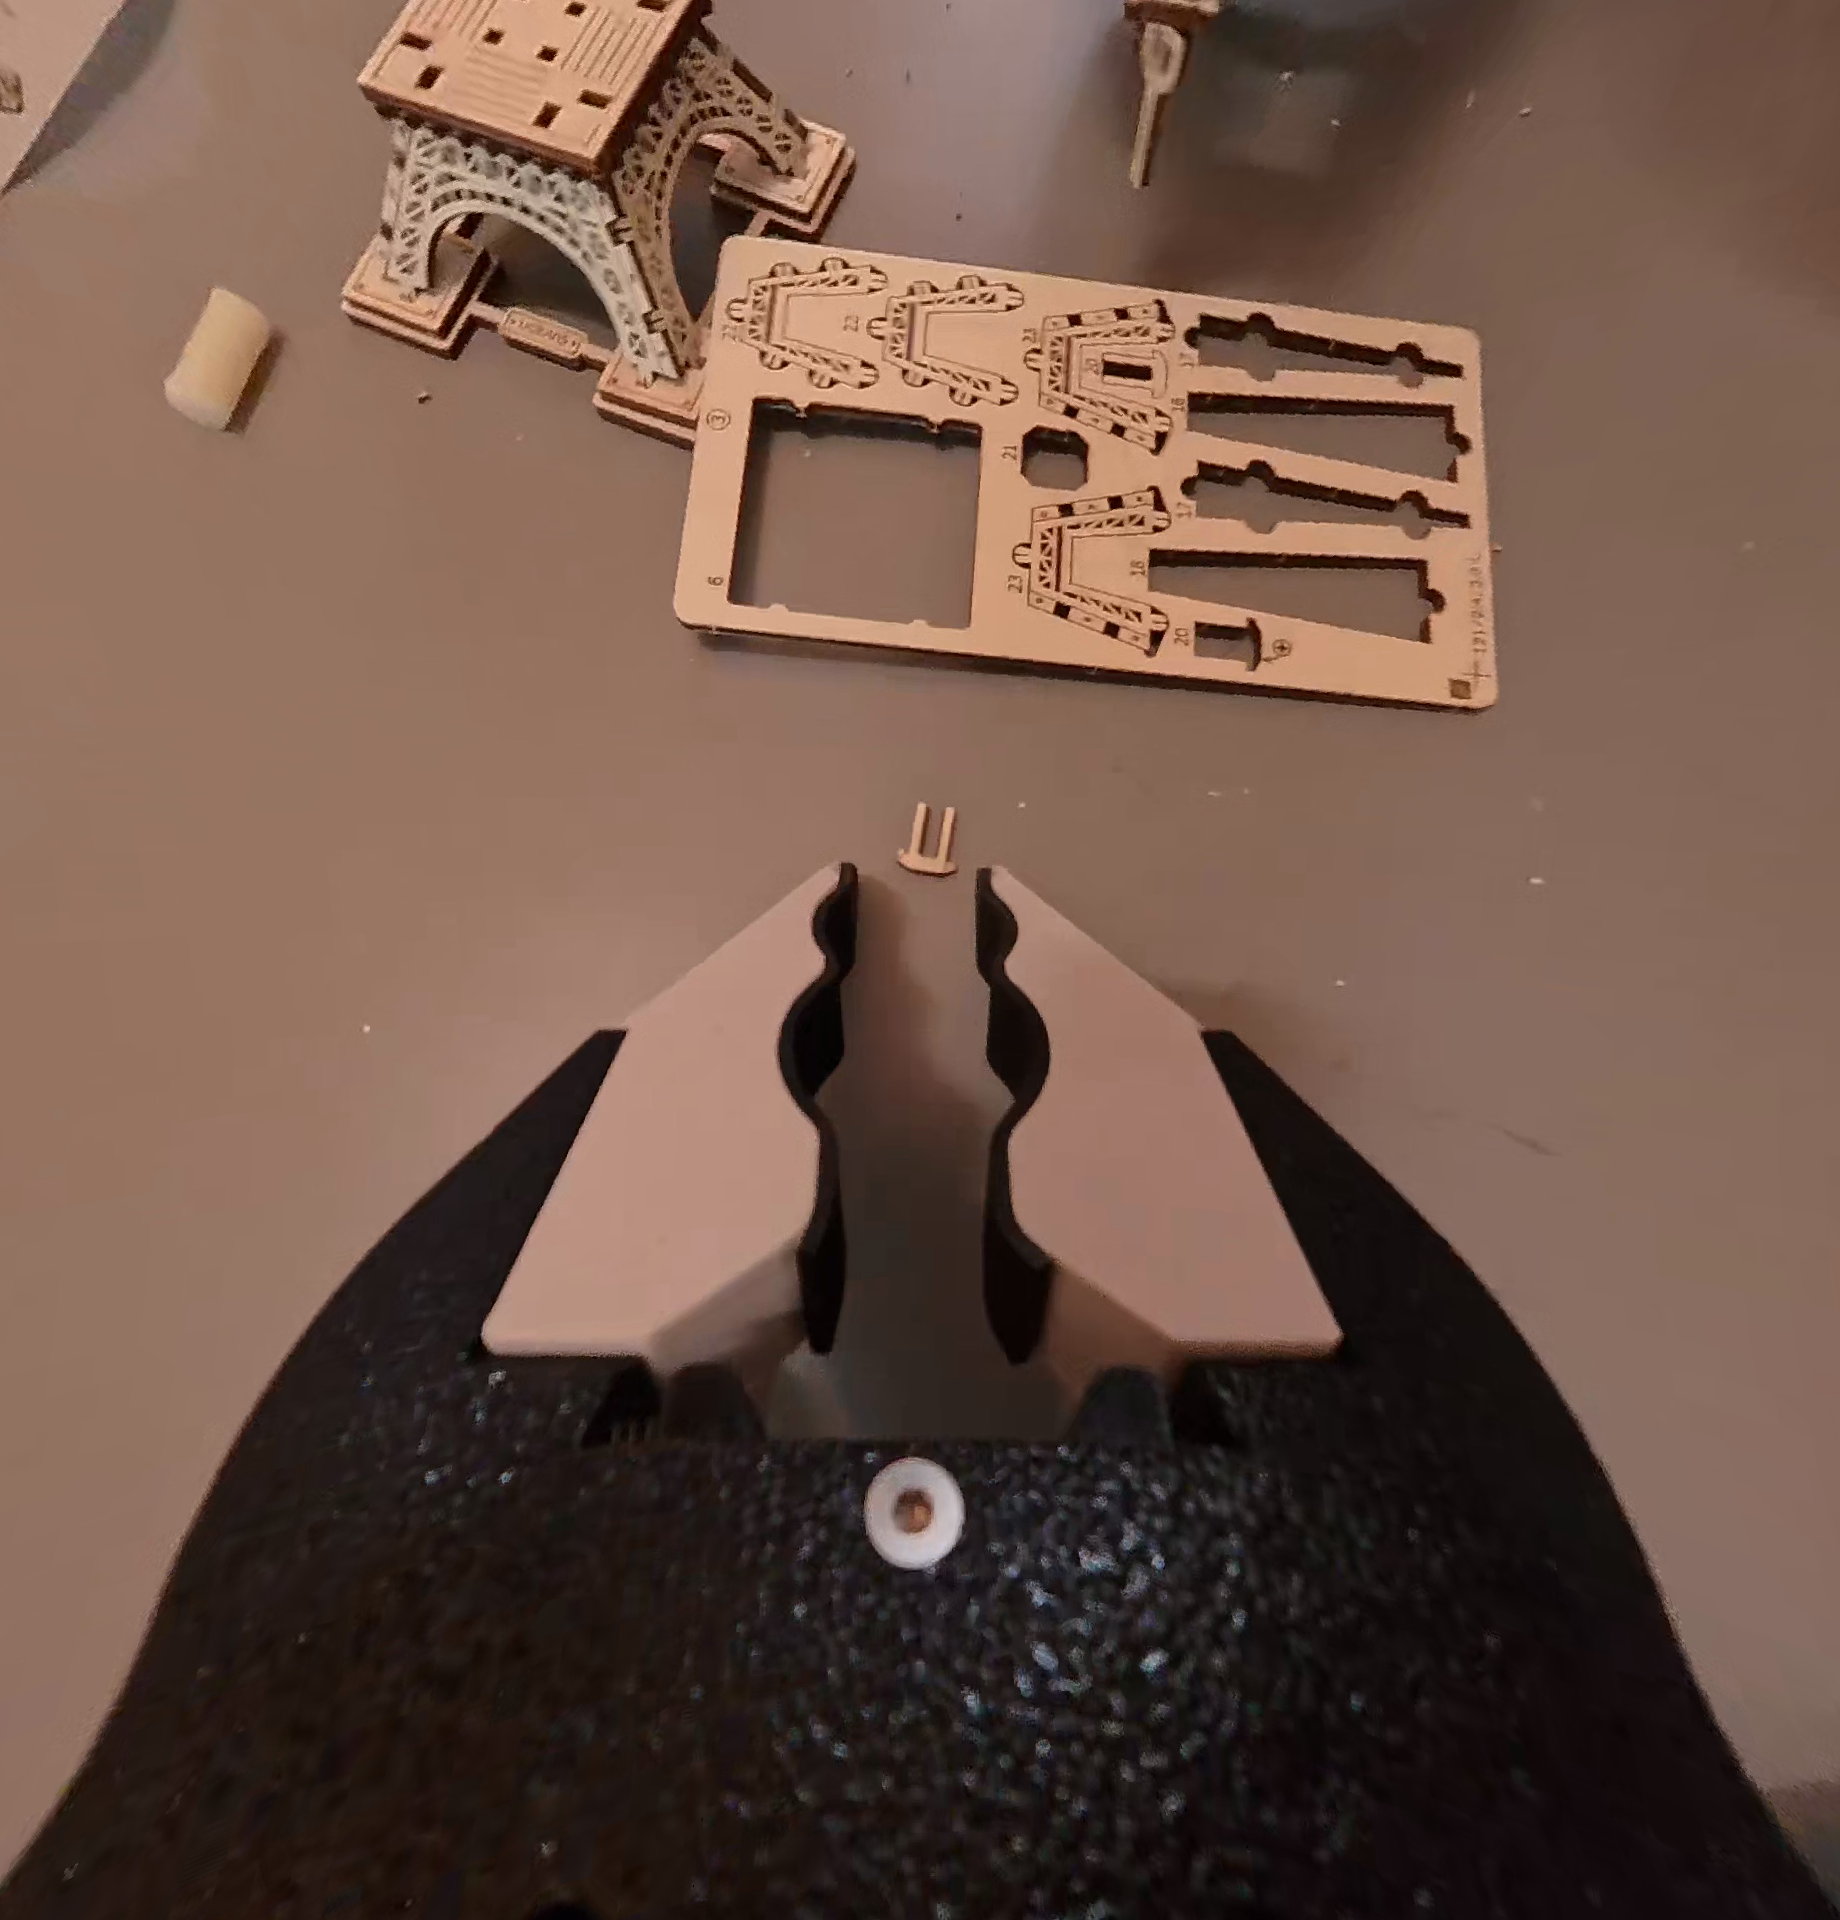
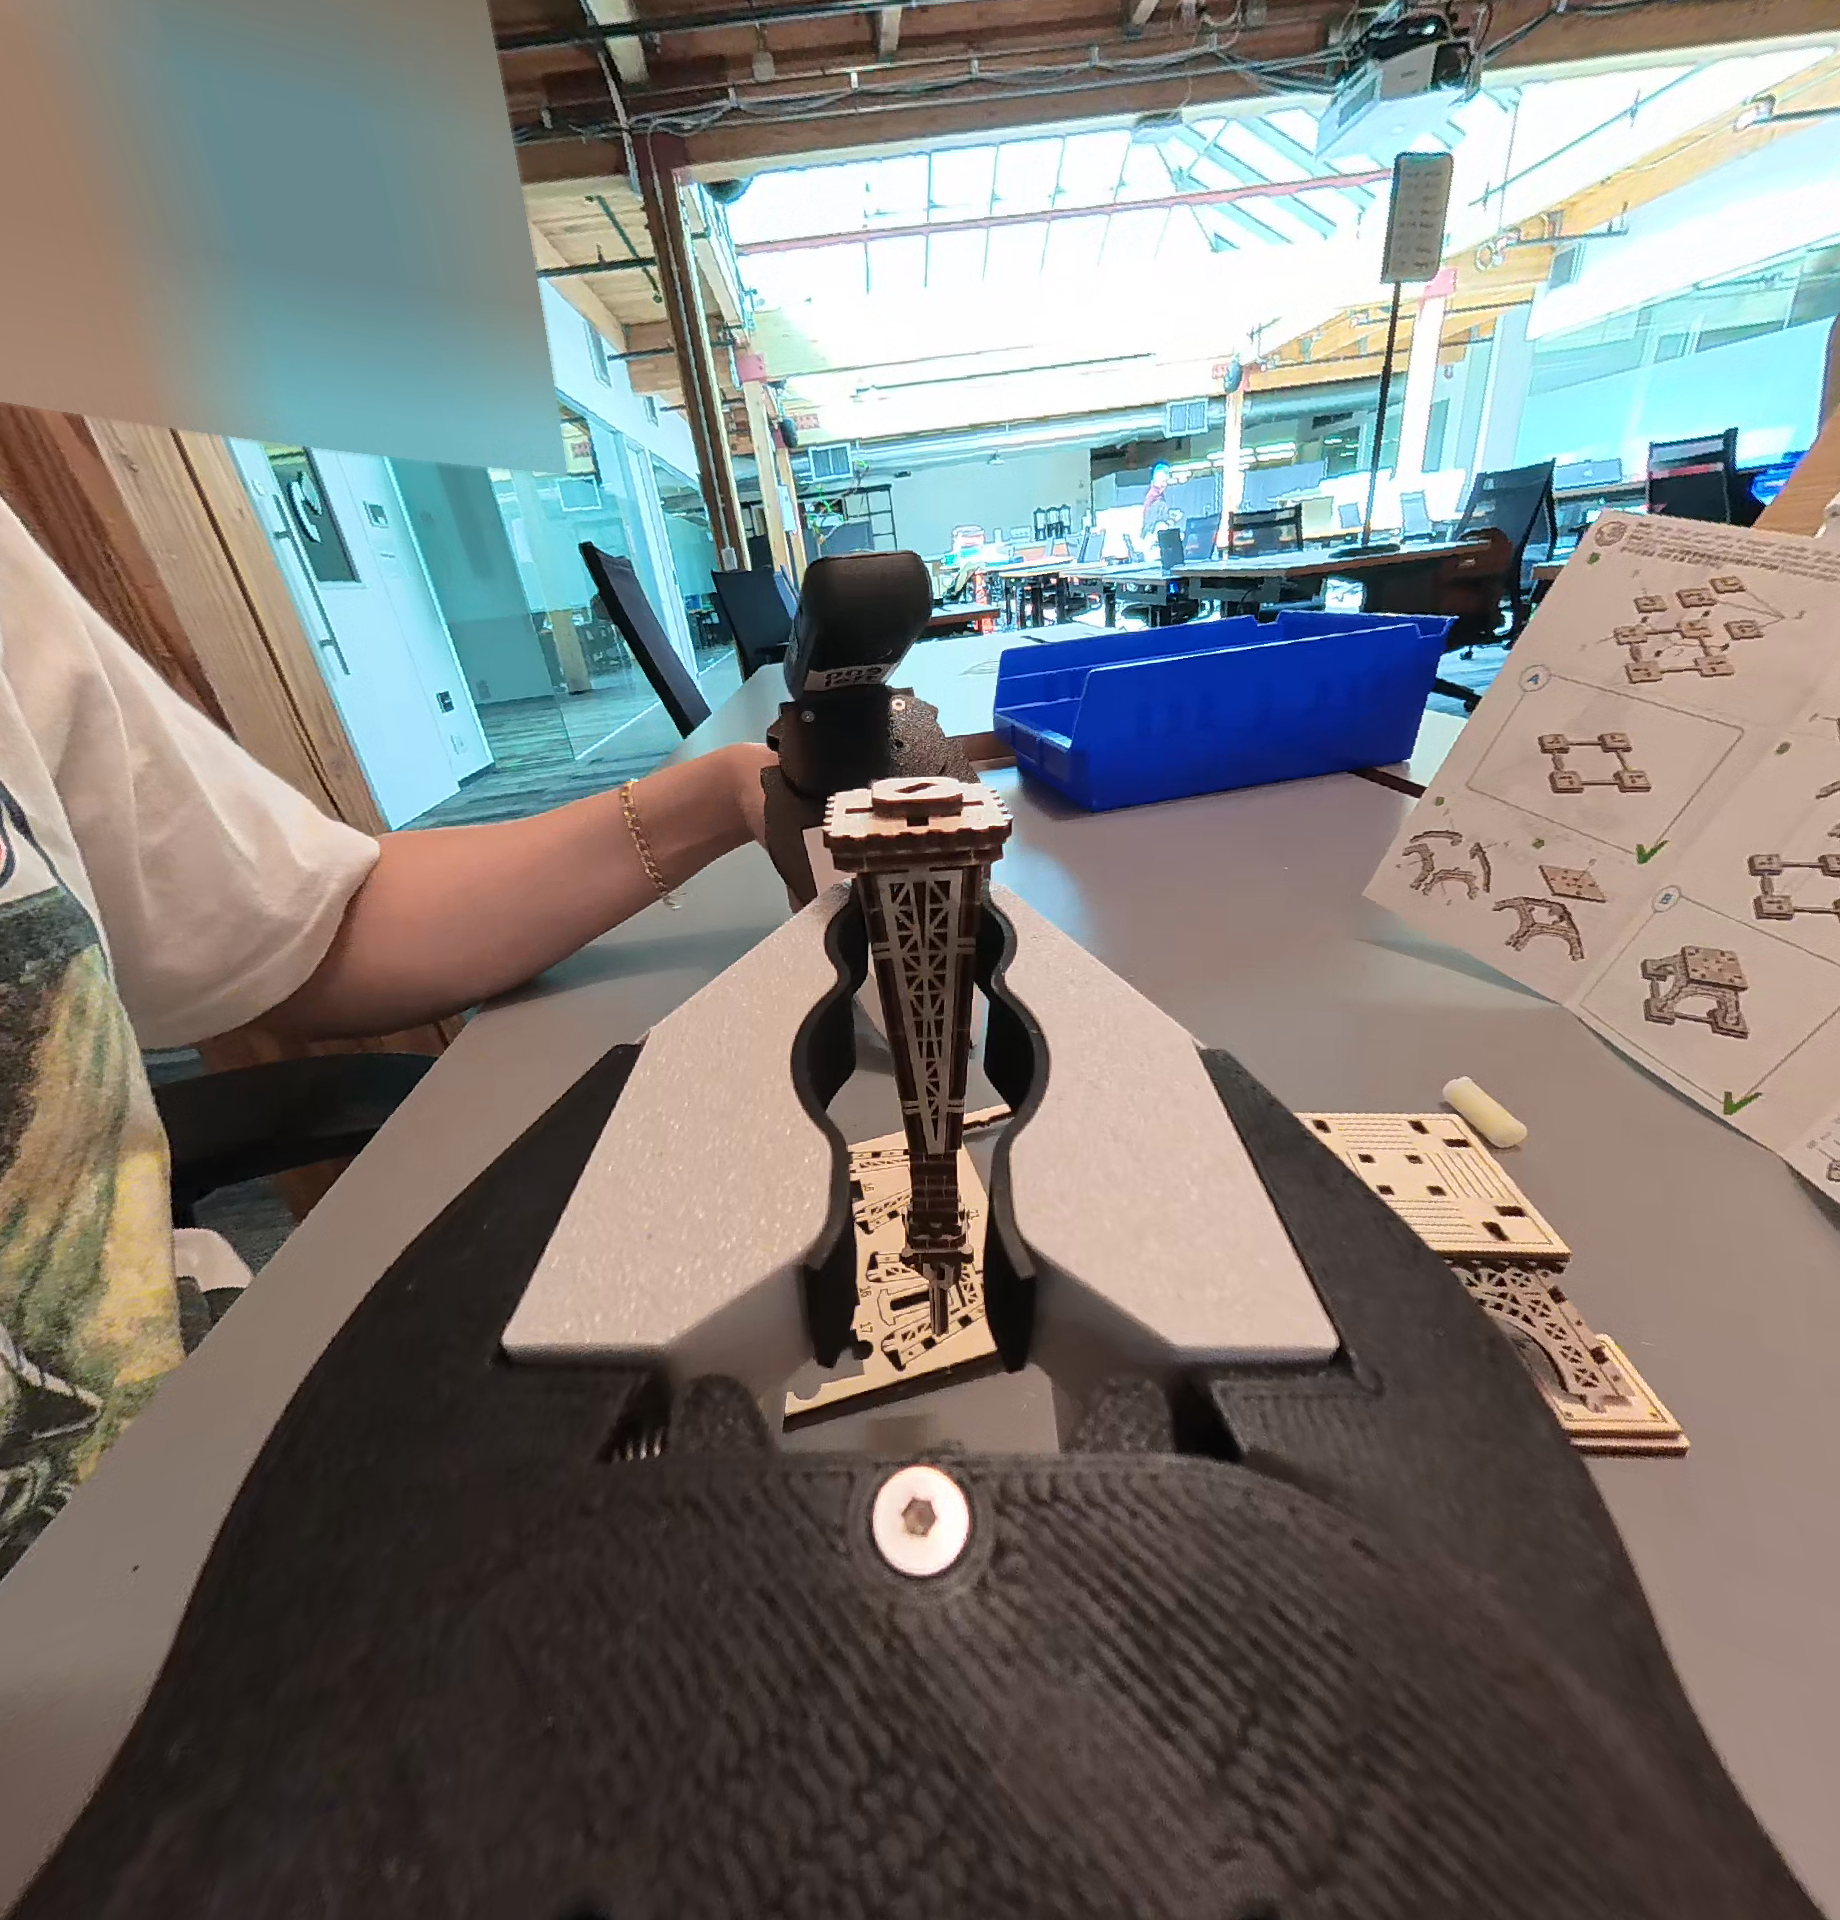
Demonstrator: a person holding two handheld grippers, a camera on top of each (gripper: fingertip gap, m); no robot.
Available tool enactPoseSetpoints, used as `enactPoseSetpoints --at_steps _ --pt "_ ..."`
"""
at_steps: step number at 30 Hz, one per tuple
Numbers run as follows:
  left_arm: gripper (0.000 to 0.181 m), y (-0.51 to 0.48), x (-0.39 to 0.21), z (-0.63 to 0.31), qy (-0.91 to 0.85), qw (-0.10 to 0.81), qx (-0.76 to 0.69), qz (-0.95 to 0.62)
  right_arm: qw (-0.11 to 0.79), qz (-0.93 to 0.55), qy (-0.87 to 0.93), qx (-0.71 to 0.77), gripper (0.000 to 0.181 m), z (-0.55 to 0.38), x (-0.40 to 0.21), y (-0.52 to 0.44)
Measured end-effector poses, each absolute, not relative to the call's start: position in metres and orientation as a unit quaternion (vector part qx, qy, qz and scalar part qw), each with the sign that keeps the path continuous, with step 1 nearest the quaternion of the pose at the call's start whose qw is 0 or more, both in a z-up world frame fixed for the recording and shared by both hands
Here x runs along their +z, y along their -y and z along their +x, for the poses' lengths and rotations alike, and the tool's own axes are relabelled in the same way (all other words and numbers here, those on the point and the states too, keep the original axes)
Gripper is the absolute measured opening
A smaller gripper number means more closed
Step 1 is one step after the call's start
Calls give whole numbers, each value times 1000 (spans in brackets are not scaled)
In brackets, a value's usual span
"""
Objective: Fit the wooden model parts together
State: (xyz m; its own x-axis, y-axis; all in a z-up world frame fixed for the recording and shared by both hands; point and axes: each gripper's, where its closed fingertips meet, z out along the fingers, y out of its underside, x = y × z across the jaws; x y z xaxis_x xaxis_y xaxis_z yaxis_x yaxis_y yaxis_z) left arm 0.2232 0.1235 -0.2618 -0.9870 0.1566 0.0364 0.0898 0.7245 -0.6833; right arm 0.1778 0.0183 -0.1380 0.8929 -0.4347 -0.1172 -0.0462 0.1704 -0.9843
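My left gripper [image 1: 916,883] is open and empty, low over the grey table. A tiny forked wooden part [image 1: 926,840] lies just ahead of its fingertips. Beyond it lies a flat wooden parts sheet [image 1: 854,644] with several cut-outs, and behind that stands the arched tower base [image 1: 542,197]. My right gripper [image 2: 916,914] is shut on the upper tower section [image 2: 921,997], wide platform end pointing away and thin spire toward the camera. It holds this above the parts sheet [image 2: 895,1351]. The tower base [image 2: 1456,1226] is to its right. The spire tip also shows in the left wrist view [image 1: 1155,104].
A pale wax stick [image 1: 218,358] lies left of the base; it also shows in the right wrist view [image 2: 1482,1112]. A folded instruction sheet [image 2: 1674,831] lies at right, a blue bin [image 2: 1207,707] at the back. A person's forearm [image 2: 480,914] holds the left gripper [image 2: 854,707]. The gap from one gripper's tips to the other's is roughly 15 cm. The pale wax stick [image 1: 218,358] lies around 15 cm away from my left fingertips. It is also in sight in the right wrist view [image 2: 1476,1104].
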Motion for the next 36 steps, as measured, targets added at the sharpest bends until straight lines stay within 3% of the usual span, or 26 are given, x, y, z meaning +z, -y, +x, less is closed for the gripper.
enactPoseSetpoints --at_steps 10,14,24,36 --pt "7 -120 -265 225 933 9 358 -35 735 -639 -186 -131 17 177 -141 -22" --pt "14 -128 -262 239 941 -36 337 -11 736 -638 -186 -130 17 176 -141 -23" --pt "6 -116 -253 229 938 11 347 18 735 -642 -176 -130 17 172 -139 -26" --pt "1 -116 -264 230 959 -5 284 9 740 -640 -162 -127 17 167 -134 -28"
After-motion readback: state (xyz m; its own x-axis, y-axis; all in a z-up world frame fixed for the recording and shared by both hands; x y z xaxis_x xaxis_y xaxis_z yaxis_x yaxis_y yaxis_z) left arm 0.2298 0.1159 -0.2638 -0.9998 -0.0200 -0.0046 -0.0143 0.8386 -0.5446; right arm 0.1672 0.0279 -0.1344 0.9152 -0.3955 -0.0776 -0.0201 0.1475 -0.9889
